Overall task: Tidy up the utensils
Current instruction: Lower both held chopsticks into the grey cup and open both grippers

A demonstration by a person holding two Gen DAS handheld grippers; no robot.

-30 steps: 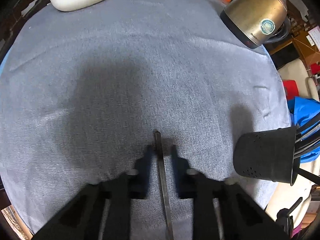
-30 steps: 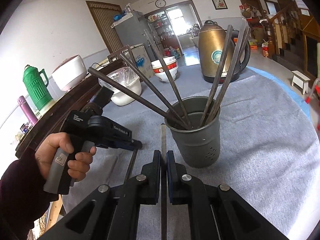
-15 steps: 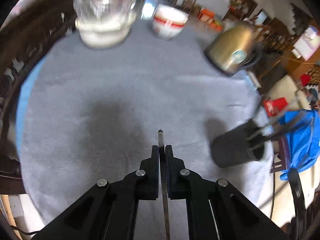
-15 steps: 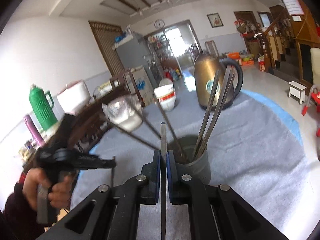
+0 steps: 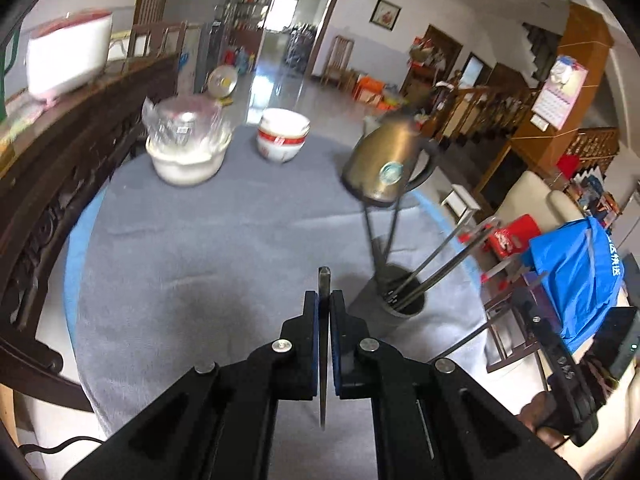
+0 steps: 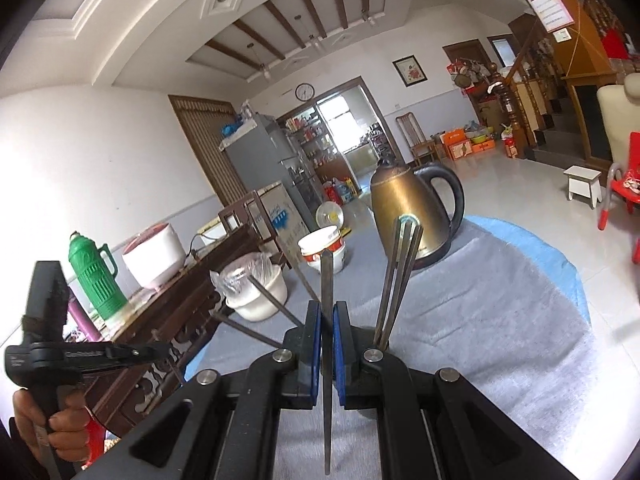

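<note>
My left gripper [image 5: 324,298] is shut on a thin metal chopstick [image 5: 323,280], held above the grey tablecloth [image 5: 208,248]. A dark grey utensil holder [image 5: 394,306] with several metal chopsticks [image 5: 448,256] stands just right of it. My right gripper [image 6: 327,308] is shut on another metal chopstick [image 6: 327,276], lifted above the table; the holder is hidden behind its jaws, and only the sticks [image 6: 396,280] rising from it show. The left gripper body [image 6: 80,354] shows at the left of the right wrist view.
A bronze kettle [image 5: 384,168] stands at the table's back right. A red-and-white bowl stack [image 5: 282,140] and a covered white bowl [image 5: 186,148] stand at the back. A dark wooden sideboard [image 5: 60,152] runs along the left. A chair with a blue cloth [image 5: 576,272] stands right of the table.
My left gripper closed on the chopstick lying on the cloth and lifted it, tilting up. My right gripper rose with its chopstick, so the holder dropped behind its jaws.
</note>
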